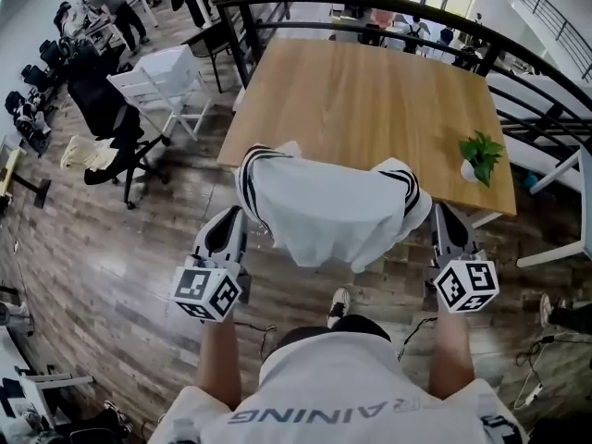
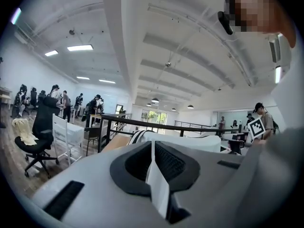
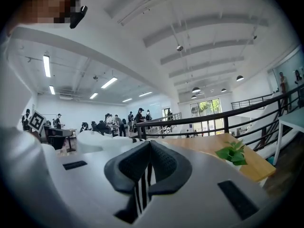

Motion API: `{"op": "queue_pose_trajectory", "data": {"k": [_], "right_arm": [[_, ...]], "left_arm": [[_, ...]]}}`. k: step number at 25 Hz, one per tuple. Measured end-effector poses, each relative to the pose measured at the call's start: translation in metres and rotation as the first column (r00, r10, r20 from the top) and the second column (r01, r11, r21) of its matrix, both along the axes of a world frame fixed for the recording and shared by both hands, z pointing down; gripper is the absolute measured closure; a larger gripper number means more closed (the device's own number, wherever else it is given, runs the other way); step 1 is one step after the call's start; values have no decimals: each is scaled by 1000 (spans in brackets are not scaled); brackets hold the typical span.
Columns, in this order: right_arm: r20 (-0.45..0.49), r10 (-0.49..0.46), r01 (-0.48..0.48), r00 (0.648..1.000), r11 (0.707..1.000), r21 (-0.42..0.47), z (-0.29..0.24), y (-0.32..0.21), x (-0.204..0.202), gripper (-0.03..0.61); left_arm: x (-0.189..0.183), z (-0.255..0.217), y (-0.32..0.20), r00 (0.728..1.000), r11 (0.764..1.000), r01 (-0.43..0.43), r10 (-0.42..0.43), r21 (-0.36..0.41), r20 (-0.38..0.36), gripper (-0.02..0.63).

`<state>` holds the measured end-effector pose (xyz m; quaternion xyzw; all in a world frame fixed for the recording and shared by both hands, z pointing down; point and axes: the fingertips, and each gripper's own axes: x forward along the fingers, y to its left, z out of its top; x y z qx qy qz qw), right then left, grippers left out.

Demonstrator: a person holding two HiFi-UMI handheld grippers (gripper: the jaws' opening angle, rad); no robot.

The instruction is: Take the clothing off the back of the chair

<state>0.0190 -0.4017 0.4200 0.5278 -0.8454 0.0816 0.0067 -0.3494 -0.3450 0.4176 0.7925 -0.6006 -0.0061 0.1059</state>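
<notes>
The white clothing with black-striped sleeves hangs spread wide, pinched at both ends, at the table's near edge.

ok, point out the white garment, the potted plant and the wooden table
white garment [image 1: 333, 213]: head view, middle of the cloth
potted plant [image 1: 482, 149]: head view, its leaves
wooden table [image 1: 370, 91]: head view, bare top

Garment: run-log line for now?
left claw: shut on garment | right claw: shut on garment | garment: spread between claws, by table
</notes>
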Motion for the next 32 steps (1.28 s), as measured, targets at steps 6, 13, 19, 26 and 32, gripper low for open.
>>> {"op": "queue_pose_trajectory", "data": {"k": [6, 13, 19, 26, 32], "right_arm": [[-7, 36, -36, 999, 999, -24, 5, -32, 1, 555], [-38, 144, -146, 989, 987, -70, 16, -3, -8, 555], [-61, 145, -153, 988, 975, -161, 38, 17, -16, 520], [-98, 92, -110, 991, 975, -195, 46, -3, -16, 440], [-140, -20, -16, 990, 967, -255, 64, -28, -26, 393]], "left_arm": [[-18, 8, -38, 1000, 1000, 8, -8, -20, -1, 565], [-29, 17, -50, 994, 993, -109, 110, -36, 25, 565], [-32, 30, -51, 983, 982, -170, 175, -81, 53, 563], [-34, 48, -79, 965, 966, -211, 230, -147, 123, 418], [-25, 59, -105, 952, 952, -254, 277, -169, 132, 407]]}}
